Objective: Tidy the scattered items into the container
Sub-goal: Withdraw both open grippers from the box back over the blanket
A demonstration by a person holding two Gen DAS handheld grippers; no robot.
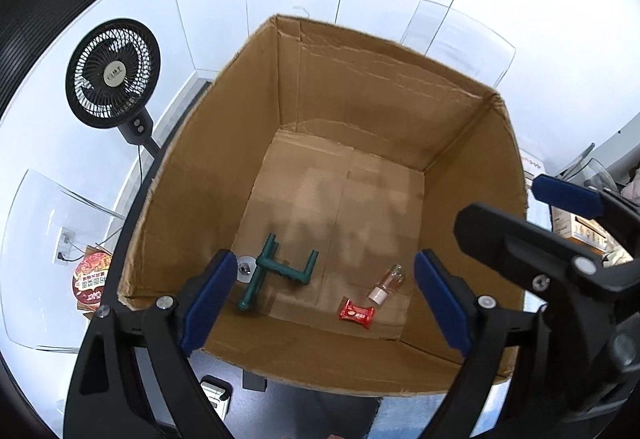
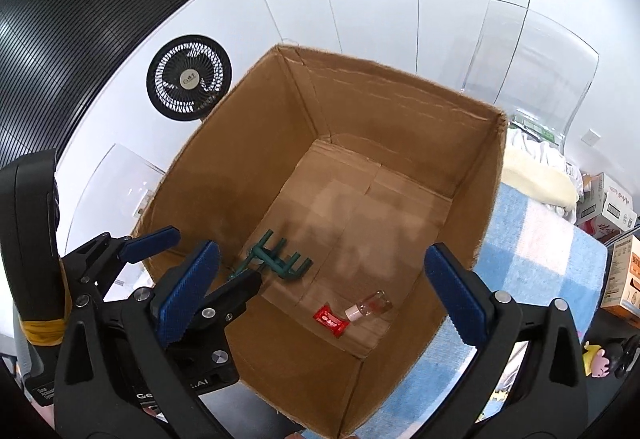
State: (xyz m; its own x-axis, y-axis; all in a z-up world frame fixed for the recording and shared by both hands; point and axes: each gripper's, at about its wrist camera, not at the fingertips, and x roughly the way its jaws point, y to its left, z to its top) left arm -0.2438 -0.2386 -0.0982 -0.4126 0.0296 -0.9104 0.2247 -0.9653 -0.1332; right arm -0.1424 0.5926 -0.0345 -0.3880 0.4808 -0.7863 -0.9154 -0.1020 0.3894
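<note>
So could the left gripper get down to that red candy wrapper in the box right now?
Probably yes. The left gripper hangs open and empty over the cardboard box, whose top is open. The red wrapper lies flat on the floor with nothing over it; the small bottle lies close beside it.

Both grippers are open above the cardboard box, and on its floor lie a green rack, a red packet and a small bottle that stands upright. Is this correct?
Not quite. The bottle lies on its side beside the red packet; both wrist views show it. The rest is right: the left gripper and right gripper are open above the box, and the green rack is inside.
</note>
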